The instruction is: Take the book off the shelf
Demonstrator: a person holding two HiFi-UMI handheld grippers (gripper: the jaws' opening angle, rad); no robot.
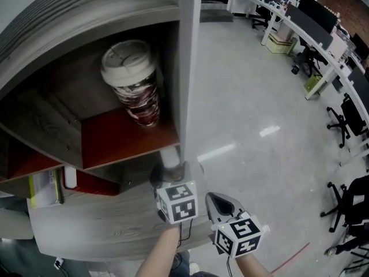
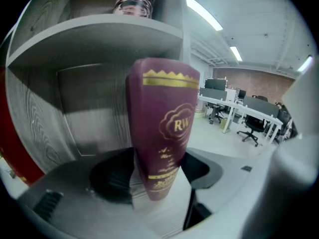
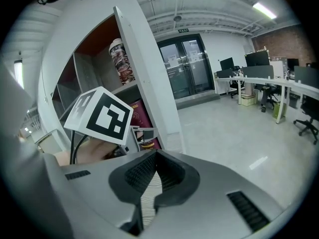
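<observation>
A maroon book (image 2: 162,133) with gold lettering stands upright on its end in the lower shelf compartment, its spine facing me. My left gripper (image 2: 154,176) reaches under the shelf board, and the book's lower end sits between its wide jaws. The dark pads (image 2: 107,180) do not visibly press on the book. In the head view the left gripper (image 1: 169,169) is at the shelf's front edge and hides the book. My right gripper (image 1: 221,203) hangs just right of it with its jaws together and empty. The right gripper view shows the book (image 3: 144,121) behind the left marker cube.
A paper cup with a white lid (image 1: 134,82) stands on the red shelf board (image 1: 127,137) above. The grey upright post (image 1: 189,68) bounds the shelf's right side. A yellow-green book (image 1: 46,186) lies lower left. Office desks and chairs (image 1: 346,114) line the right.
</observation>
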